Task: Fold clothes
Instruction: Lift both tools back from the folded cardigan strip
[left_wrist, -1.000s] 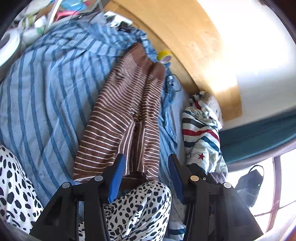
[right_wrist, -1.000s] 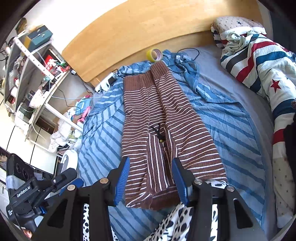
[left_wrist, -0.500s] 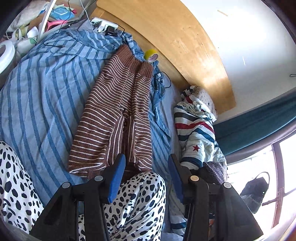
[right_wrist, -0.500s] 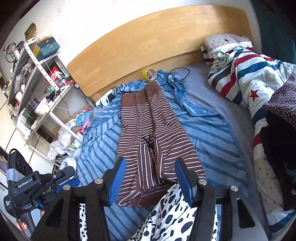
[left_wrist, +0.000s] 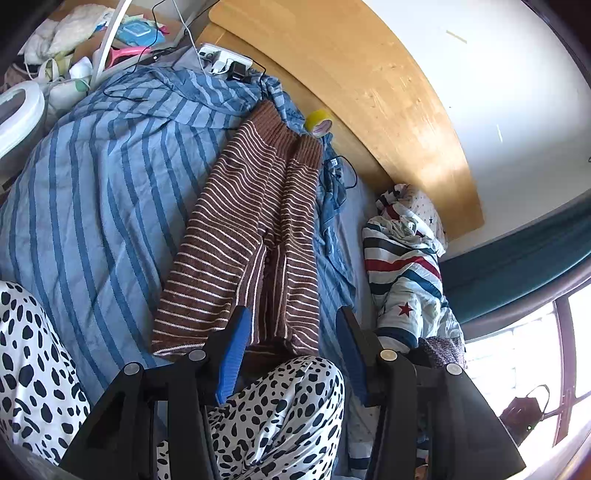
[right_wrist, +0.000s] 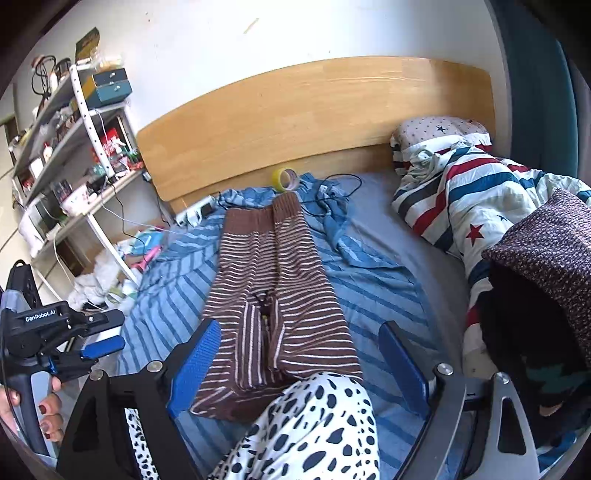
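A wooden headboard (right_wrist: 314, 110) closes the far end of the bed, and everything here is placed from it. Below it spreads the blue striped cover (left_wrist: 92, 192), rumpled where it meets the board. On that cover lies the brown striped garment (right_wrist: 277, 295), flat, folded in on itself lengthwise so that 2 long panels lie side by side. Its long axis runs straight away from the headboard: the plain brown ribbed ends (left_wrist: 288, 136) point at the board and stop just short of it, and the opposite, wider end lies farthest from it, touching the person's spotted knee (right_wrist: 314, 424). To the right along the headboard sits a bundle of red, blue and white star-print bedding (right_wrist: 480, 195). A yellow tape roll (right_wrist: 284, 178) stands against the foot of the headboard, just beyond the ribbed ends.

The right gripper (right_wrist: 299, 354) hovers over the garment's near end, its jaws opening wide, the cloth below them and not gripped. The left gripper (left_wrist: 291, 347) is about half spread, above the same near edge, pinching nothing; a hand (right_wrist: 37, 413) grips its handle.
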